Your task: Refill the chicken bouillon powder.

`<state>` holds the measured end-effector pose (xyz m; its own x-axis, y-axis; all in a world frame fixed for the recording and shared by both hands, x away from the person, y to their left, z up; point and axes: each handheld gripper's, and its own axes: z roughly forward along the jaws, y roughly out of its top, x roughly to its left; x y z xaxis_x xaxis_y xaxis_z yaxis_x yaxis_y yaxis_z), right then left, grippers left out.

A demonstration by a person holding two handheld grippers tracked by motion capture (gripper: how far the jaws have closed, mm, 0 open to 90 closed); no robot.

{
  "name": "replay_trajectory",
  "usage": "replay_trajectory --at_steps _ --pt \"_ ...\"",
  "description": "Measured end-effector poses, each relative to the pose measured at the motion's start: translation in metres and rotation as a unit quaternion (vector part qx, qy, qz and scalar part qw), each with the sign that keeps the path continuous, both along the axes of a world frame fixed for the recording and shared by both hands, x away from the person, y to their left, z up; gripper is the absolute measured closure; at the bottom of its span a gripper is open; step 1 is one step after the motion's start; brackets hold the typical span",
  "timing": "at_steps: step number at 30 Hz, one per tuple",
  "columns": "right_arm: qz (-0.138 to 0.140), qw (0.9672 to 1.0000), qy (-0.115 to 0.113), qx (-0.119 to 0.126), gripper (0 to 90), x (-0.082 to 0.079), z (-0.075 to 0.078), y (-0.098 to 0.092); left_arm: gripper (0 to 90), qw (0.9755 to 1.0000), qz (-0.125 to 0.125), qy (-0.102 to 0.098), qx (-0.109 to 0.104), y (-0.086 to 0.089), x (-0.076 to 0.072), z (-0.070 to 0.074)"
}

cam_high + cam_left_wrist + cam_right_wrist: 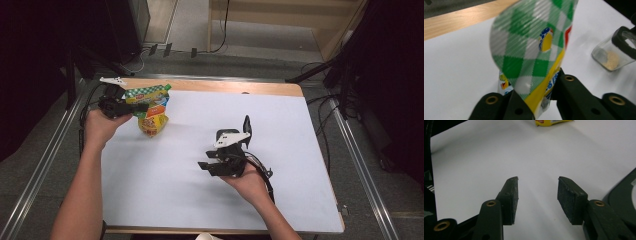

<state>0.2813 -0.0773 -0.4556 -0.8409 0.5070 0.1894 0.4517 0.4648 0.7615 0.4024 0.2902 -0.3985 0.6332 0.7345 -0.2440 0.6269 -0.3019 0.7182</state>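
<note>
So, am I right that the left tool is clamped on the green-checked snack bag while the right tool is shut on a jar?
Not quite: the left tool is indeed clamped on the green-checked snack bag, but the right tool stands open with nothing between its jaws, above the white table cover. The right gripper view shows this.

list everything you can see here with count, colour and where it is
snack pouch: one, green-and-white check top with yellow and orange below, far left of the table, clamped in the left gripper
small jar: one, clear glass with a black lid and beige bits inside, lying on the white sheet in the left gripper view
table: one, pale wood under a white sheet
left gripper: one, black, shut on the pouch
right gripper: one, black, jaws apart with nothing between them, over the sheet
</note>
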Motion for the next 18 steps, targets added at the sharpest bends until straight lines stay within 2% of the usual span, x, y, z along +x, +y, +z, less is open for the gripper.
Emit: replay_trajectory --at_steps 4,9,13,15,18 --pt "0.000 1.0000 0.001 -0.003 52.7 -0.004 -0.004 0.002 90.0 1.0000 0.004 -0.007 0.001 0.000 -0.004 0.007" --pt "0.000 1.0000 0.003 -0.005 53.1 -0.008 -0.009 0.002 90.0 0.9994 -0.015 -0.014 -0.030 -0.002 -0.015 0.028" --pt "0.002 1.0000 0.000 -0.006 53.5 -0.010 -0.013 0.006 90.0 0.9984 -0.030 -0.018 -0.044 -0.009 -0.027 0.043" --pt "0.000 1.0000 -0.001 -0.007 53.3 -0.011 -0.015 0.009 90.0 0.9977 -0.039 -0.012 -0.054 -0.013 -0.034 0.050" --pt "-0.012 0.9999 -0.001 -0.003 51.3 -0.010 -0.017 0.013 90.0 0.9969 -0.061 -0.013 -0.048 -0.023 -0.043 0.055"
